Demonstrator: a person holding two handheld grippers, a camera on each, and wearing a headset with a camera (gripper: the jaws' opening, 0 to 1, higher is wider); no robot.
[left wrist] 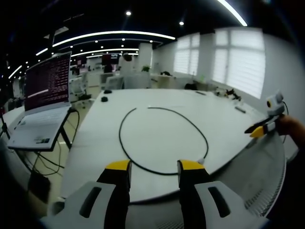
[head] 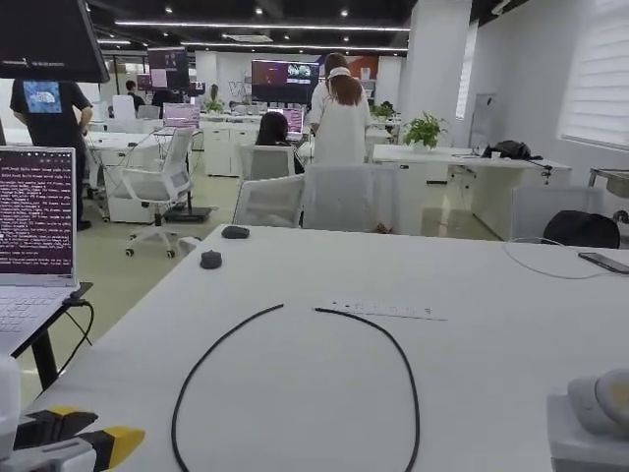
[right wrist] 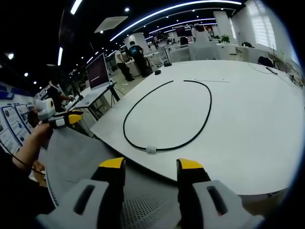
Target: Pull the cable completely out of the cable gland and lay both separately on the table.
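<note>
Pretty clearly an open-plan office. Rows of white desks (head: 462, 157) run back through the room with swivel chairs (head: 157, 187) pulled up to them. Big screens (head: 285, 79) glow at the far end and a laptop (head: 34, 221) shows terminal text. There's also a potted plant (head: 425, 130), window blinds (head: 595, 74), long ceiling strip lights (head: 260, 24), and people (head: 339, 118) standing and sitting at workstations.

A white table (head: 511, 364) carries a mouse (head: 235, 232) and a small dark object (head: 210, 260) at its far left, and a phone (head: 603, 262) at far right. A lit laptop (head: 34, 211) stands left. Beyond white chairs (head: 270, 202) stands a person (head: 339, 123).
</note>
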